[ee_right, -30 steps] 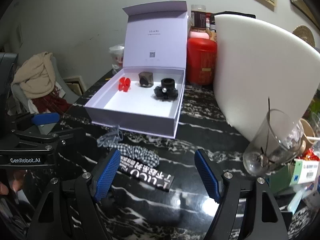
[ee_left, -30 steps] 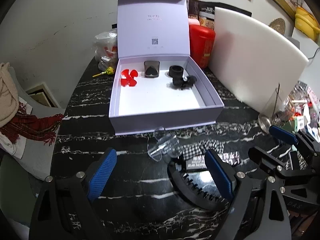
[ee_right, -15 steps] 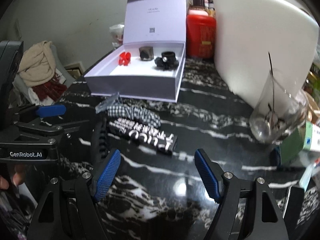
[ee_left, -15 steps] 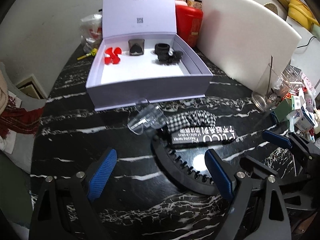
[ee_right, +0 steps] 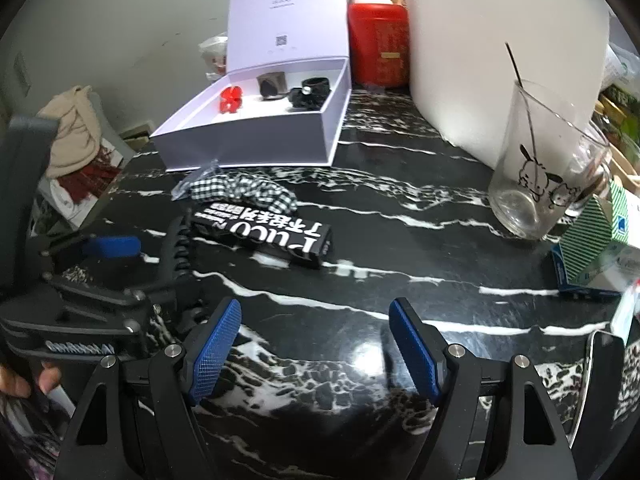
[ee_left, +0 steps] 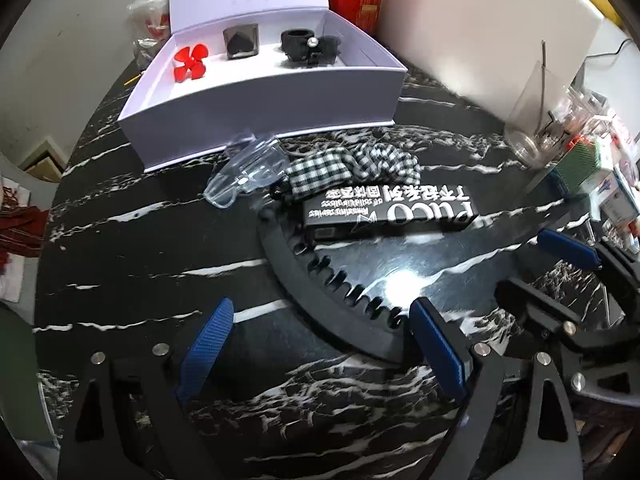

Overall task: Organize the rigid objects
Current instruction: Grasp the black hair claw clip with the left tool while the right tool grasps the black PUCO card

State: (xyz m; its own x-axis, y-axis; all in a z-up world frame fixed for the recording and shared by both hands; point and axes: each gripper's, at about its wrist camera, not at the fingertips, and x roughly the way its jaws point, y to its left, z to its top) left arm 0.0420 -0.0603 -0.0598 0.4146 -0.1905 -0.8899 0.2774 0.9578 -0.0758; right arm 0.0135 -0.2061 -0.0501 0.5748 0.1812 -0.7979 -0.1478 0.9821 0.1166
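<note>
An open lavender box [ee_left: 260,112] holds a red propeller [ee_left: 190,62], a dark cube [ee_left: 241,41] and a black ring part [ee_left: 308,46]. In front of it lie a clear plastic piece [ee_left: 248,168], a checkered fabric band [ee_left: 352,166], a black printed carton [ee_left: 388,210] and a black toothed headband [ee_left: 320,292]. My left gripper [ee_left: 320,340] is open just above the table, the headband's near end by its right pad. My right gripper [ee_right: 316,344] is open over bare table, the carton [ee_right: 264,232] ahead of it. Neither holds anything.
A drinking glass with a cartoon dog [ee_right: 540,184], a green patterned box [ee_right: 592,240] and clutter stand to the right. A red canister [ee_right: 378,40] and a white board [ee_right: 500,40] stand behind. The dark marble table [ee_right: 360,280] drops off at the left, by a chair with clothes.
Both grippers have sunk toward the table and tilted further down, so the headband, carton and box now look closer. Their jaws stayed open. No object on the table moved.
</note>
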